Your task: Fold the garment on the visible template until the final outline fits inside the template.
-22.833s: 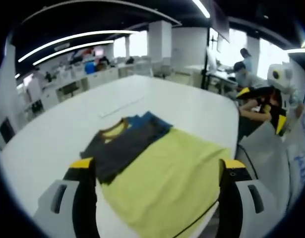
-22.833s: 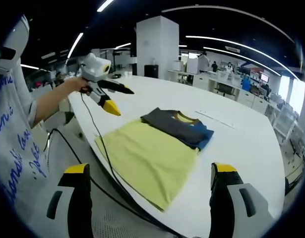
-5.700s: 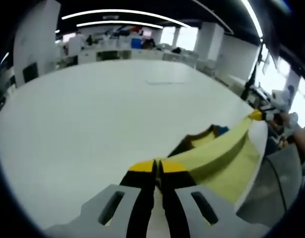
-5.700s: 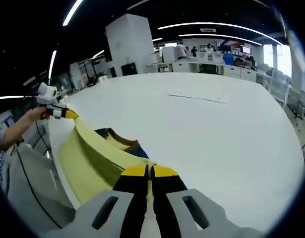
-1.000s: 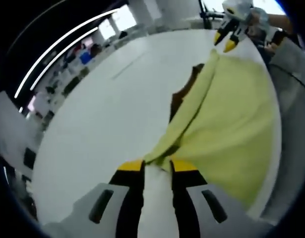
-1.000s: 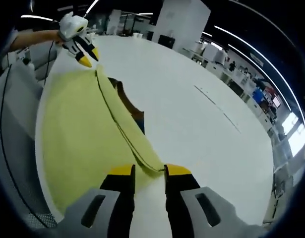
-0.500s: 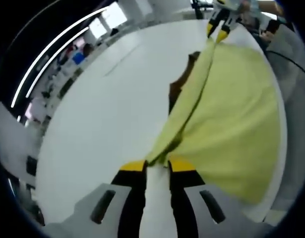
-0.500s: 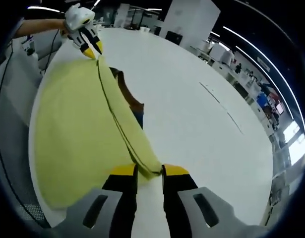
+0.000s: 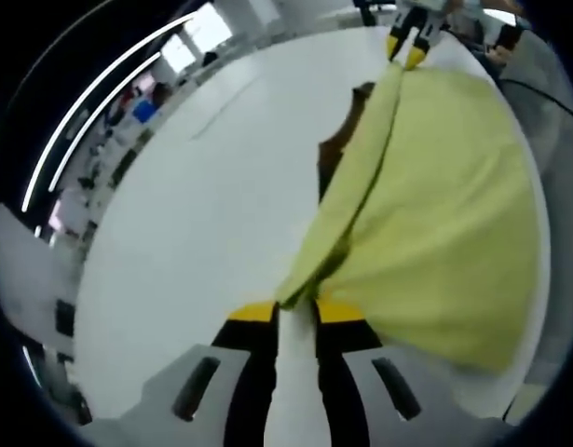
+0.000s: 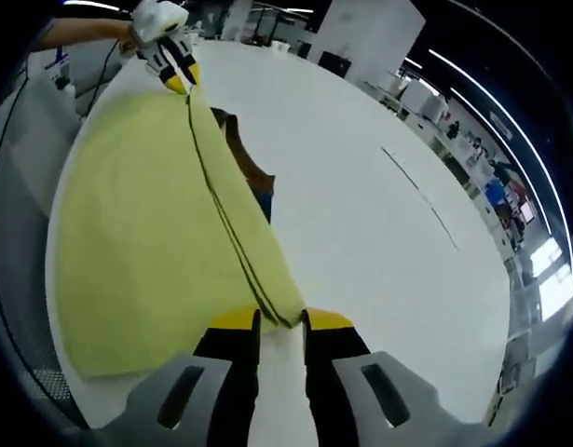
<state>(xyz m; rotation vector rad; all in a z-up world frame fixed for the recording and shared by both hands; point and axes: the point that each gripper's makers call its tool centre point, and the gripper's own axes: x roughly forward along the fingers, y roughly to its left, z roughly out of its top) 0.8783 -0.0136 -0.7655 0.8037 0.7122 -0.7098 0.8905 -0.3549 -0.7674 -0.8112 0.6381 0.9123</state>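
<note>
In the left gripper view, your left gripper point(image 9: 296, 310) rises from 6 o'clock with its two yellow-tipped jaws pressed together on a corner of the yellow shirt point(image 9: 435, 223). From that corner the hem runs as a raised fold toward 1 o'clock, where your right gripper point(image 9: 409, 51) pinches the other corner. The shirt spreads over the white table point(image 9: 193, 214) on the 3 o'clock side of this fold, and a dark part of the garment shows under the fold near 12 o'clock. In the right gripper view, your right gripper point(image 10: 279, 320) comes up from 6 o'clock, its jaws closed on the shirt point(image 10: 137, 251) corner. The hem goes from there toward 11 o'clock, where your left gripper point(image 10: 178, 78) clamps the far corner. The yellow cloth lies toward 9 o'clock, reaching the table point(image 10: 379, 251) edge.
</note>
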